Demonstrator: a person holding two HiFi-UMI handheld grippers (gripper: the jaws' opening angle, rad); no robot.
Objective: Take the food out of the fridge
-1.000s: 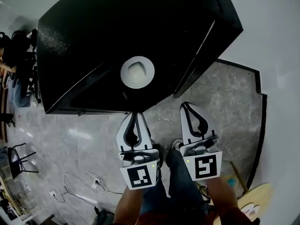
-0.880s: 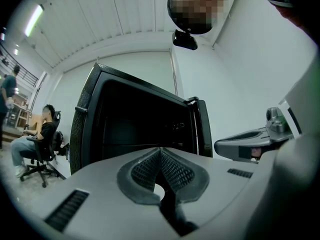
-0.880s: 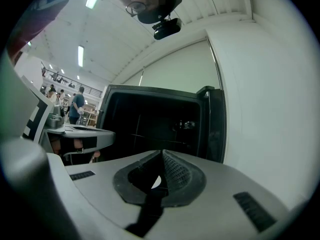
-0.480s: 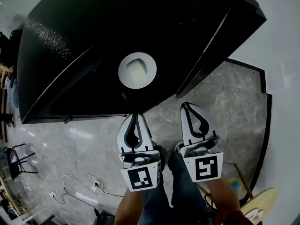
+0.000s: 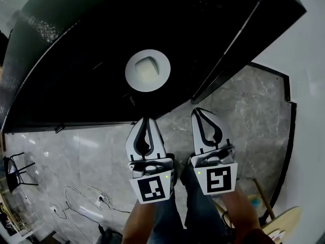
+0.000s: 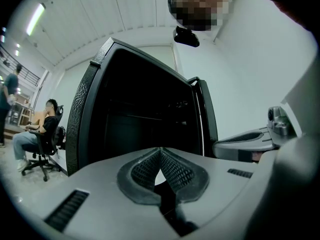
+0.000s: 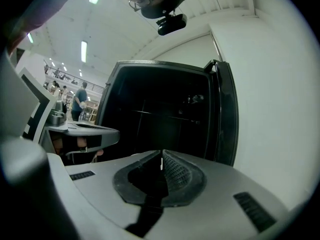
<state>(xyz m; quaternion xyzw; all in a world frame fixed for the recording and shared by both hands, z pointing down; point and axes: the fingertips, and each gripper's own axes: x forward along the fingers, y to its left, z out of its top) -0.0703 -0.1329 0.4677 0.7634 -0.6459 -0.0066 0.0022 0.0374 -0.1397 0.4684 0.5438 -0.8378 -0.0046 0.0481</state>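
Holding both tools level and side by side, the person aims them at the open fridge (image 5: 101, 44). The left gripper (image 5: 146, 121) has its 2 jaws pressed together at the tips with nothing between them. The right gripper (image 5: 201, 112) is closed and empty in the same way. That suits an approach, I judge: nothing is near enough to pinch, and closed jaws stay slim while lining up.

Just beyond the left gripper's tips in the head view, a white plate (image 5: 131, 80) shows against the black of the cabinet, with a pale portion of food (image 5: 148, 69) at its middle. It seems to sit inside, though I cannot tell on which shelf. Both gripper views show only dark shelves.

The door (image 5: 228, 50) stands swung out to the right, leaving the front free for both tools. The plate is wide and flat, so 1 gripper on each side of the rim would probably carry it steadier. Both pairs of jaws would have to open first. No part of the task is done yet.
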